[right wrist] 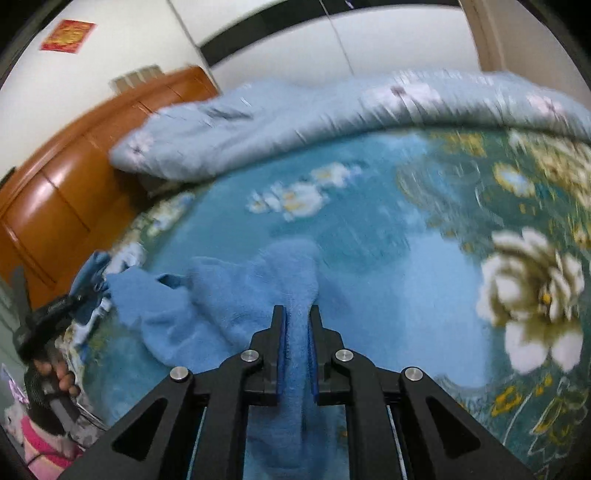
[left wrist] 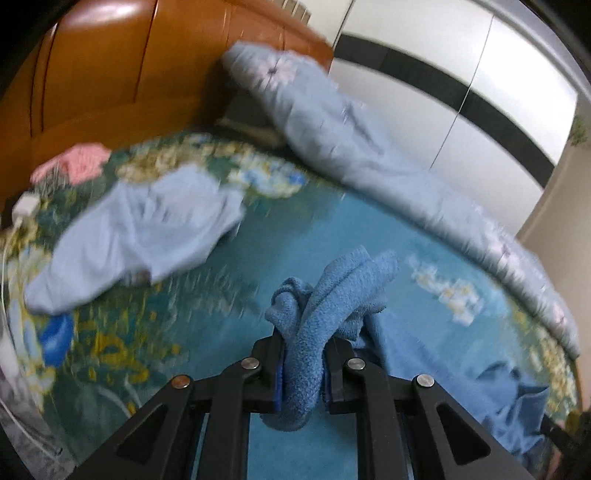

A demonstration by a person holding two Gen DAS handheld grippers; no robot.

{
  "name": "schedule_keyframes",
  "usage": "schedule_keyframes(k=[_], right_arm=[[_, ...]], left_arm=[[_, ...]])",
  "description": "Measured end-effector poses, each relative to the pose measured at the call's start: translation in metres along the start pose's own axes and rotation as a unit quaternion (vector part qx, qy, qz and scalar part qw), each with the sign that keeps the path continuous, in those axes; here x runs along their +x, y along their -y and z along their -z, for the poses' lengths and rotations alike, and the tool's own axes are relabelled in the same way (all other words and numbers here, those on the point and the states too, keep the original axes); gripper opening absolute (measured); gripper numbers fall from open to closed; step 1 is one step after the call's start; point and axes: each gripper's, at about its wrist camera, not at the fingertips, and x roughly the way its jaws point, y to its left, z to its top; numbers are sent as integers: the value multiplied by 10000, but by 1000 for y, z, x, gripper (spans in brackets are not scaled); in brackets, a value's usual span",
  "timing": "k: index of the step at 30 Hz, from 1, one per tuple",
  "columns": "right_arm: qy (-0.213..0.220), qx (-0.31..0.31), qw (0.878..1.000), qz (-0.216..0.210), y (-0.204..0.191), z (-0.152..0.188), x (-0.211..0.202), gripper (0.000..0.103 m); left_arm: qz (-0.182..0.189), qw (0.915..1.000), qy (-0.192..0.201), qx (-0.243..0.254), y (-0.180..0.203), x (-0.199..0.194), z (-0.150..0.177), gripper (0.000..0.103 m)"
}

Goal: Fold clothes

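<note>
Two grippers: left gripper [left wrist: 303, 363] and right gripper [right wrist: 296, 350]. One blue fleece garment [right wrist: 229, 306]. One pale blue garment [left wrist: 147, 229]. One pink garment [left wrist: 79, 162]. One light blue quilt [left wrist: 362, 147]. One floral bedsheet [right wrist: 424, 229]. One wooden headboard [left wrist: 122, 74]. One red wall sticker [right wrist: 68, 35].

Motion blur and cut-off edges

The pale blue garment [left wrist: 140, 229] and quilt [left wrist: 369, 155] smear with blur; the bed [right wrist: 406, 258] pattern is unclear. The blue towel [right wrist: 295, 369] runs under the right gripper's frame, its end hidden; a hand [right wrist: 55, 376] is cut off at the edge.
</note>
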Motion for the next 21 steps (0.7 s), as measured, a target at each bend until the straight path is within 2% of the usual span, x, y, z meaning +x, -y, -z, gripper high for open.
schedule_keyframes(k=[1,3,7,9,12,16,17,18,19,21], right_arm=[[-83,21,10000,21,5,2,3,14],[-16,-147,9998,142,9,6,-2,31],[524,-622,9959,385,0,6,-32,40],[663,-1022,9923,236,-19,8,-40,46],[495,-1410,9885,-217,-47,14,-24,48],[171,-1426,9894,-220,-65,18,8,48],[85,-1362,9904,-231,-64,19,14,40],[47,-1323,9909,-248,-64,20,17,12],[41,-1309,9911,-225,-62,20,18,4],[169,-1140,9931,-238,-51,16,8,4]], left_arm=[[7,9999,-118,-91,-4,6,6,16],[22,9990,-346,-289,-13,16,17,16],[69,9971,-497,-578,-18,22,26,18],[55,9971,-501,-572,-15,22,29,18],[63,9973,-539,-503,-12,23,31,18],[113,9969,-559,-543,-16,18,31,19],[124,9967,-569,-558,-17,16,32,19],[128,9966,-582,-563,-18,16,32,19],[126,9966,-595,-563,-18,16,33,19],[121,9964,-612,-579,-19,16,34,19]])
